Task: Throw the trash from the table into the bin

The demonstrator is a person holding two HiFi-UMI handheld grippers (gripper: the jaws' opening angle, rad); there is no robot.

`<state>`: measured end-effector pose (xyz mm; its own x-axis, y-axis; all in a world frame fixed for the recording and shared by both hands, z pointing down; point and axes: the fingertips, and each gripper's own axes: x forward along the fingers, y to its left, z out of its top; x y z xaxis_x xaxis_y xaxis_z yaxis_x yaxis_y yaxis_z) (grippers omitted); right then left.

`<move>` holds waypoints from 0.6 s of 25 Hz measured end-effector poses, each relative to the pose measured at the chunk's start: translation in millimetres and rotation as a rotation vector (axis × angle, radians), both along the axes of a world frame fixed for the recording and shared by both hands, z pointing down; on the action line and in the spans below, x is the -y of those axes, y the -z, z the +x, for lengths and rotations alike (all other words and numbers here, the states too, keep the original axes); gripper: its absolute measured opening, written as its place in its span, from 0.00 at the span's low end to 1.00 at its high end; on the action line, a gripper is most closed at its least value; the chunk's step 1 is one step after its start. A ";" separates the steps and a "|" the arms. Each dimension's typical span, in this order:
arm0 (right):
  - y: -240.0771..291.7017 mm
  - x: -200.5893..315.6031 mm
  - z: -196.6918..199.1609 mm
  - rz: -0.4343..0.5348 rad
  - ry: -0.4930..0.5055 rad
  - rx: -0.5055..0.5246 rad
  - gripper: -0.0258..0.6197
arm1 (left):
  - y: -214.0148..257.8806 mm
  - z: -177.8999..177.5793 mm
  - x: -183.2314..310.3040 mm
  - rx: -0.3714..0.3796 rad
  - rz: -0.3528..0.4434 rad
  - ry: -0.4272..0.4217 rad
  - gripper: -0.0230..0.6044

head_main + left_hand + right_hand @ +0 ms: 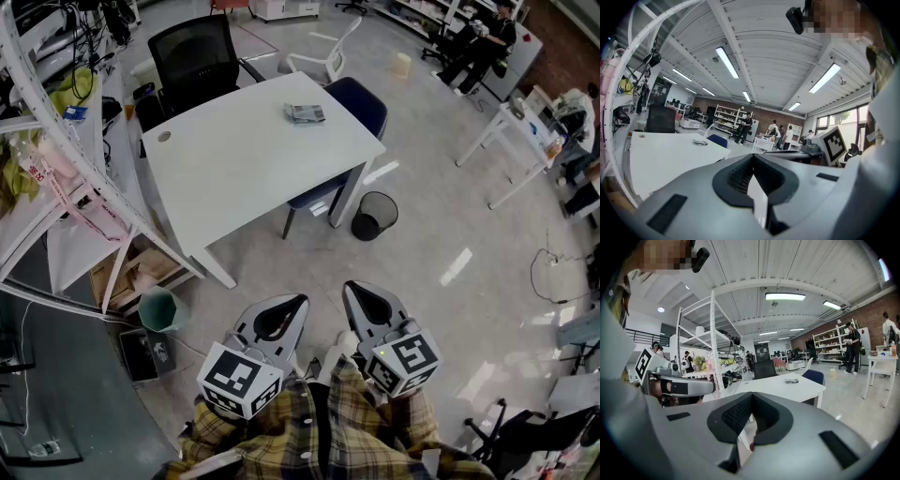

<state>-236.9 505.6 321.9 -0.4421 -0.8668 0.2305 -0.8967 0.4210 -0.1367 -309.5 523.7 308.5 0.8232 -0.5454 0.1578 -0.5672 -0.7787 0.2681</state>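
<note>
A flat grey wrapper point(305, 113) lies near the far right corner of the white table point(234, 169); it also shows as a small grey wrapper point(700, 142) in the left gripper view and as a wrapper point(791, 380) in the right gripper view. A black mesh bin point(374, 216) stands on the floor by the table's right leg. My left gripper point(296, 301) point(753, 157) and right gripper point(352, 287) point(751, 395) are held close to the person's body, well short of the table. Both are shut with nothing in them.
A black office chair point(192, 56) stands behind the table and a blue chair point(361, 103) at its right side. A white rack point(56, 150) full of gear lines the left. A small green bin point(159, 309) sits by its foot. Another white table point(520, 136) stands at the right.
</note>
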 end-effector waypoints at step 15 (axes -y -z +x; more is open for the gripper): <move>-21.3 0.2 16.0 -0.092 -0.033 0.011 0.04 | -20.3 12.9 5.7 0.008 -0.073 -0.035 0.05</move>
<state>-220.9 505.4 343.1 -0.4168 -0.8562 0.3054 -0.9080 0.3765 -0.1836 -296.6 518.0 328.8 0.8402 -0.5030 0.2027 -0.5423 -0.7766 0.3206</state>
